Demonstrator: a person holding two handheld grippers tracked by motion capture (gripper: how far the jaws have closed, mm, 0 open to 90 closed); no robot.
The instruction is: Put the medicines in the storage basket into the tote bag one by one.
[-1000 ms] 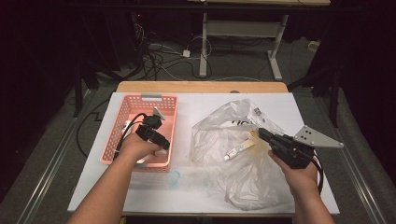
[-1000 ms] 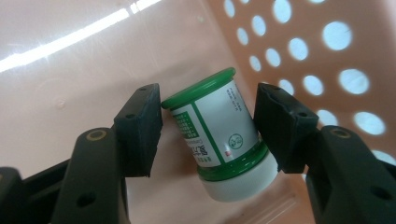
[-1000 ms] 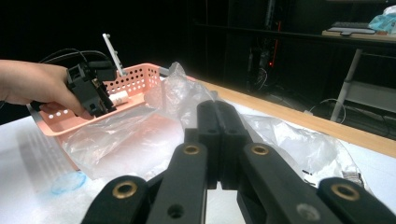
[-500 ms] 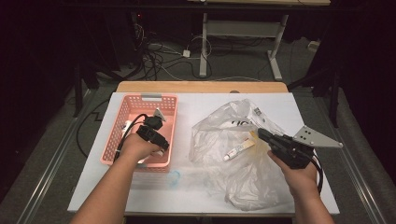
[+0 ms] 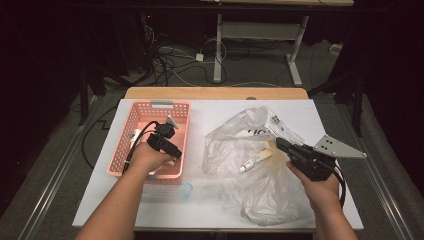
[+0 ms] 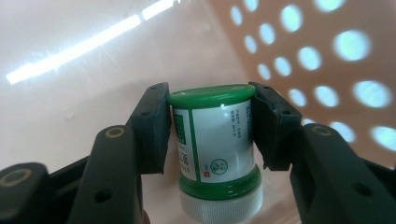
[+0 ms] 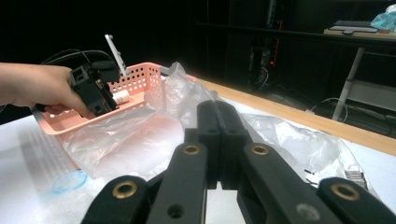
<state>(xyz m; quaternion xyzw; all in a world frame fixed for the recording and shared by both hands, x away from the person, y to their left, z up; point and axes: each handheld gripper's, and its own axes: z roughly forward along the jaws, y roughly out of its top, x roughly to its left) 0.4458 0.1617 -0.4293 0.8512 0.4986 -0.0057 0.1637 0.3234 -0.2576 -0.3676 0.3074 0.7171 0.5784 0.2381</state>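
Green-capped jar (image 6: 214, 140) sits inside the pink basket (image 5: 131, 145), left gripper (image 6: 211, 126) closing around it; right gripper (image 7: 218, 140) closed over the bag (image 5: 250, 150).

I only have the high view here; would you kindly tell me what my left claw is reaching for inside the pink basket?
Observer: The left claw has just been closing on a white jar with a green lid; both pads touch the lid's rim.
Operator: Thank you. Is the right claw open over the plastic bag?
Observer: No, the right claw is shut, its jaws pressed flat together.
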